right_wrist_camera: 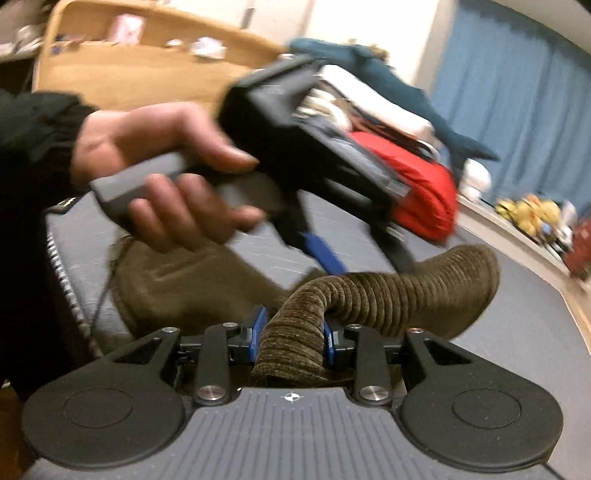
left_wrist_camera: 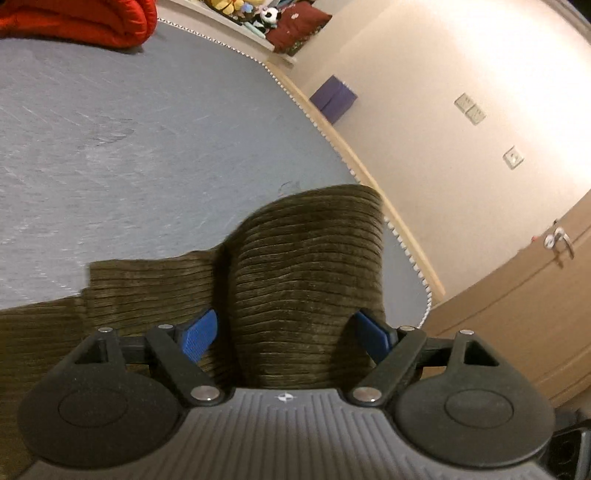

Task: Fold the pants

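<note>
The olive corduroy pants fill the lower middle of the left wrist view, one ribbed fold rising as a hump between the fingers while flatter cloth spreads to the lower left over the grey bed surface. In the right wrist view the same pants arc from the bottom centre up toward the right, lifted off the bed in a thick roll.

The right gripper has its blue pads pressed together on a bunched part of the cloth, pinching it firmly. The left gripper is spread wide; the raised fold sits between its pads but neither pad appears to touch it. In the right wrist view that left gripper shows blurred at upper centre, carried by the person's left hand.

Judging by this, the fold is under way but unfinished: one part is raised and draped over, nothing lies neatly stacked, and the cloth must yet be laid down and smoothed.

A red quilt lies at upper left, a wooden door at lower right.
</note>
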Tool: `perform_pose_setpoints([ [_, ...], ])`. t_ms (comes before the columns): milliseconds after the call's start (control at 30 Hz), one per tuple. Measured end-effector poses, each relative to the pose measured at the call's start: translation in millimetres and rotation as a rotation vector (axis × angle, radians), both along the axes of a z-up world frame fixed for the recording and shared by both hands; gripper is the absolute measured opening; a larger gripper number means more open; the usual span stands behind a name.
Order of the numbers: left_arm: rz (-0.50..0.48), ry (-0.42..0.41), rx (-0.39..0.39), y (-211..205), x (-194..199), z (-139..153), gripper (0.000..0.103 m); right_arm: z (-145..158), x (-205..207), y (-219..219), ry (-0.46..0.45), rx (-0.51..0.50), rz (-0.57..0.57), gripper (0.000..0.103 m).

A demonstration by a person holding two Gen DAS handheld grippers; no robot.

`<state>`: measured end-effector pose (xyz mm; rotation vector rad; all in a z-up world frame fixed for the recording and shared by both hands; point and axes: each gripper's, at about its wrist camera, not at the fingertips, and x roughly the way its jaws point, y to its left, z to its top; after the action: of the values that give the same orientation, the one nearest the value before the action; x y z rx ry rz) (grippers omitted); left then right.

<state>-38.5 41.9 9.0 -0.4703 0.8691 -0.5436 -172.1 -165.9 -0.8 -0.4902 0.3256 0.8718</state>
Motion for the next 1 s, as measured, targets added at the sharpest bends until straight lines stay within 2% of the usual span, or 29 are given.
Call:
perform_pose_setpoints([
  [200,0.062,-0.003,0.069,29,-16,-12,0.087,-5,4,39,0.069,-0.026,0.025,0.032],
  [367,0.054,-0.089,0.018,49,-28,7,0.087,-17,4,66,0.073,-0.085,0.032,0.032],
  [433,0.016,-0.118,0.019,40,-27,13,0.093,-17,3,73,0.068,-0.098,0.039,0.032],
  [500,0.003,-0.111,0.107,24,-25,13,0.097,-17,2,80,0.061,-0.102,0.044,0.031],
  [533,0.028,-0.098,0.184,18,-24,10,0.097,-16,0,82,0.056,-0.101,0.046,0.031],
  [567,0.050,-0.077,0.227,15,-22,6,0.097,-15,-3,83,0.049,-0.099,0.049,0.031],
  [600,0.060,-0.058,0.225,17,-19,1,0.093,-14,-4,80,0.043,-0.096,0.055,0.031],
  [667,0.096,-0.017,0.203,26,-14,-5,0.063,-10,-11,83,0.031,-0.082,0.078,0.025],
  [700,0.110,0.006,0.206,33,-13,-8,0.029,-7,-16,84,0.031,-0.060,0.128,0.002],
  [733,0.110,0.026,0.190,41,-13,-11,0.018,-2,-24,85,0.028,-0.037,0.194,0.000],
  [800,0.138,0.000,0.225,55,-17,-10,0.017,0,-42,91,-0.026,-0.058,0.245,0.000],
  [833,0.139,-0.019,0.258,60,-23,-7,0.017,2,-44,91,0.000,-0.044,0.289,0.000],
  [933,0.169,-0.024,0.212,99,-44,-3,0.016,10,-40,90,0.039,0.012,0.331,0.000],
  [1000,0.208,-0.020,0.222,129,-60,1,0.016,17,-26,84,0.094,0.058,0.332,0.003],
])
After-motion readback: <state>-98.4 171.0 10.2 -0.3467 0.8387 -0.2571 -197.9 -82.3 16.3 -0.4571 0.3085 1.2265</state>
